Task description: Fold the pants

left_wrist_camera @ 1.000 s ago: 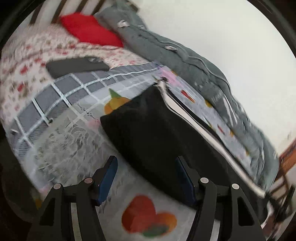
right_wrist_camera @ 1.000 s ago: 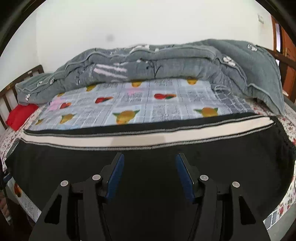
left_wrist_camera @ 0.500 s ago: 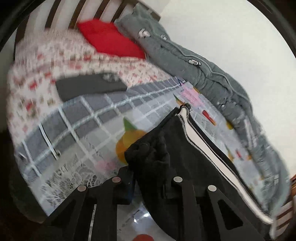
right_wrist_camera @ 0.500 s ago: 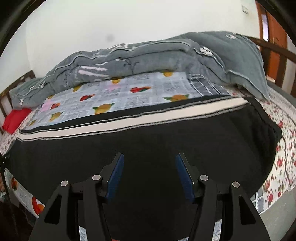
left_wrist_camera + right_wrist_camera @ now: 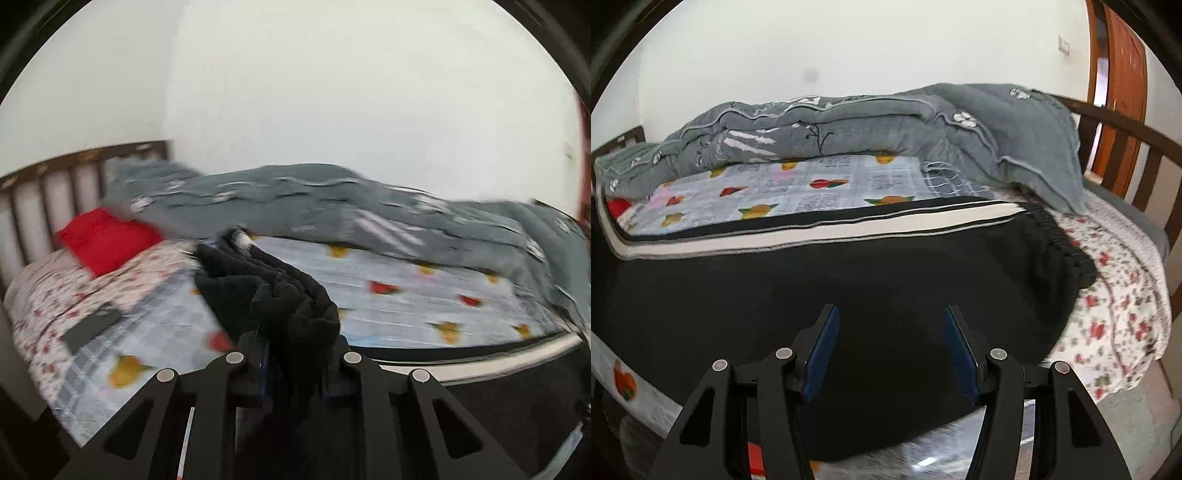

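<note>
Black knit pants with a white side stripe (image 5: 820, 280) lie flat along near edge of fruit-print bedsheet (image 5: 849, 181), one end bunched and lifted in left gripper (image 5: 295, 373), which pinches the cloth, apparently clear of sheet (view blurred). Right gripper (image 5: 890, 350) hovers over flat part, fingers spread, nothing between. Grey quilted duvet (image 5: 886, 125) far side, red pillow (image 5: 103, 243) far left

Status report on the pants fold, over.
Left gripper jaws clamped on bunched black pants. Right gripper jaws open, empty, above flat pants. Nothing in the way.
</note>
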